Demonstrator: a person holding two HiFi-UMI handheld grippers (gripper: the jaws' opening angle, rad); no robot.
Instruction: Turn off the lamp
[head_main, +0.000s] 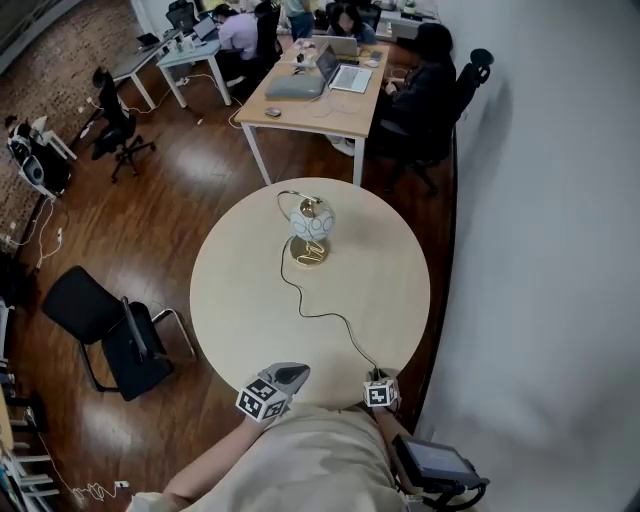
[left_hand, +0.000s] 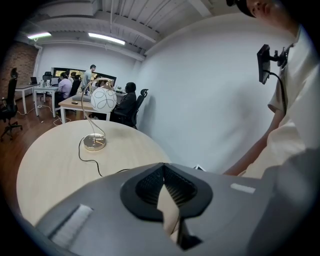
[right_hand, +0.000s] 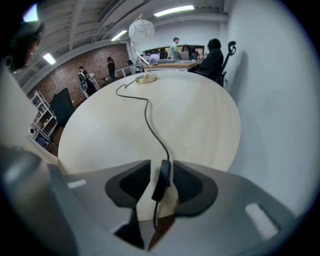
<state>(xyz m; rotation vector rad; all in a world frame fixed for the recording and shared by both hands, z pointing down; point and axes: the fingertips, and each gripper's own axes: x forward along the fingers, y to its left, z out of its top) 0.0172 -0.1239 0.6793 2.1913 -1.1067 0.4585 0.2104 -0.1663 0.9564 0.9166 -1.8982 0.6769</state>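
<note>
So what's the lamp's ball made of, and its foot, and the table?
The ball looks like frosted white glass, maybe plastic: smooth, with looping lines. The foot looks like gold-coloured metal, since it glints. The table looks like pale wood or laminate, matte.

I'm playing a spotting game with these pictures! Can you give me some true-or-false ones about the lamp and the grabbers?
1. The globe lamp stands on a round table. True.
2. The lamp's cord is white. False: it is black.
3. The cord's switch sits between the right gripper's jaws. True.
4. The right gripper is squeezing the switch tight. False: its jaws stand apart, with a gap showing beside the switch.
</note>
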